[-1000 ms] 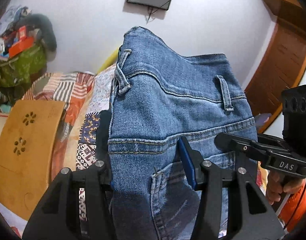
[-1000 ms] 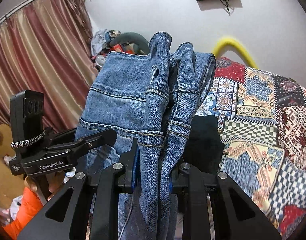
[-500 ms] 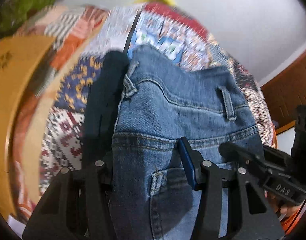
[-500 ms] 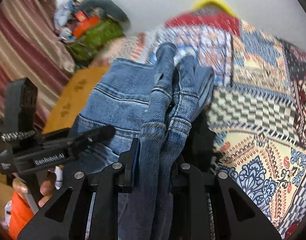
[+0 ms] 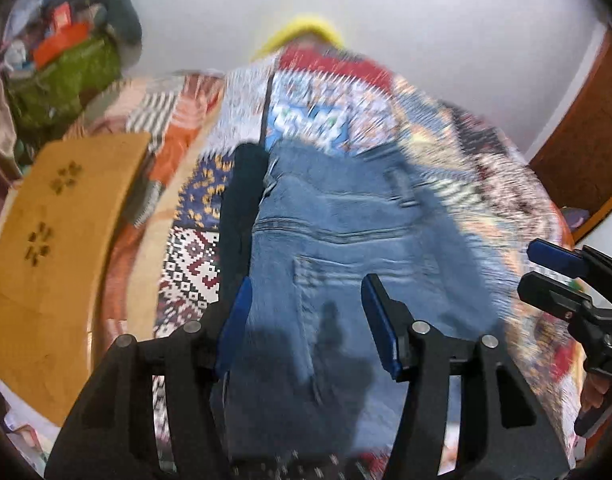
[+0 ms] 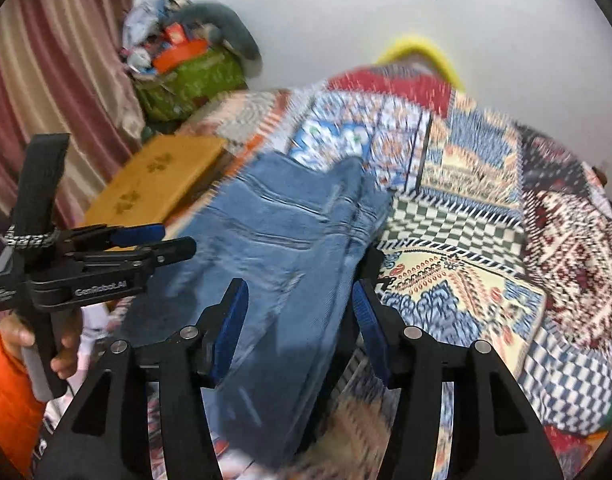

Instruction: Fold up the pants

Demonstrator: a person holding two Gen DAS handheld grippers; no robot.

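The blue jeans (image 5: 346, 248) lie waistband-away on the patchwork quilt (image 6: 466, 240) of the bed, the back pocket and yoke seam facing up in the left wrist view, with a dark garment (image 5: 242, 200) beside their left edge. A second ago they hung upright in the air against the white wall, waistband topmost; now they rest against the quilt, both views blurred by motion.

The left gripper (image 5: 306, 324) has its blue fingers (image 5: 236, 320) spread on either side of the denim and its jaws are opening; a gap shows between the right pad and the cloth, where earlier that pad pressed into the fabric. The right gripper (image 6: 300, 324) is likewise opening: its fingers (image 6: 230, 332) stand apart with the bunched side of the jeans (image 6: 290, 248) between them but not pinched, whereas a second ago they were clamped tight on the gathered folds.

A hand holds the other gripper at the edge of each view. A wooden board (image 5: 58, 248) with cut-out flowers lies at the left of the bed, a green bag (image 6: 186, 80) heaped with clutter stands by the striped curtain (image 6: 58, 80), and a yellow hoop (image 6: 422, 52) peeks over the quilt's far end.
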